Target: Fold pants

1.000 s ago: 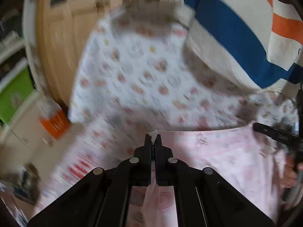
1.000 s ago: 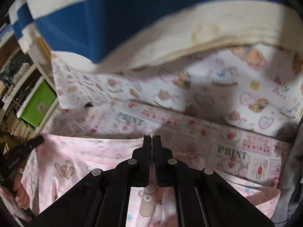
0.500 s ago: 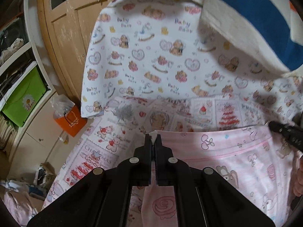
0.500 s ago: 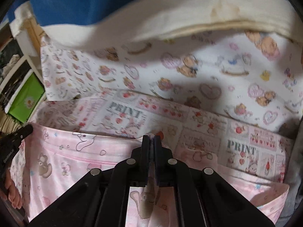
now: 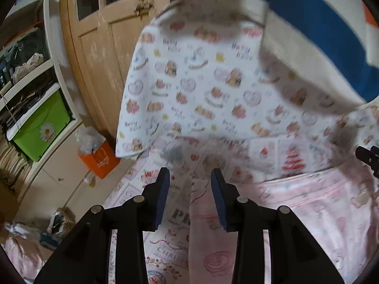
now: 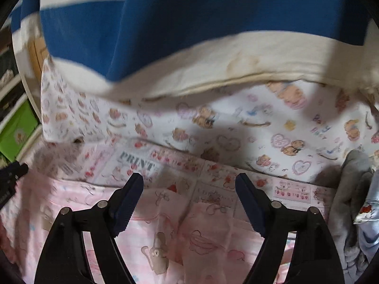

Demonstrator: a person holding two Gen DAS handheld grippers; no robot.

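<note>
pink pants (image 5: 296, 215) lie flat on a patterned sheet (image 5: 151, 179) printed with cakes and "print" panels. left gripper (image 5: 189, 184) is opening, jaws part way apart; a pants edge runs up between them but the pads do not press it. right gripper (image 6: 189, 189) is opening too, jaws wide, pink pants fabric (image 6: 194, 232) below and between them, nothing gripped. a white bear-print cloth (image 5: 196, 90) lies just beyond the pants, and a blue and cream striped blanket (image 6: 180, 28) sits on top of it. grey cloth (image 6: 348, 196) at the right edge. left view also shows a wooden door (image 5: 101, 37), green box (image 5: 40, 127) on a shelf, orange bag (image 5: 99, 158) on the floor. the view is blurred.
</note>
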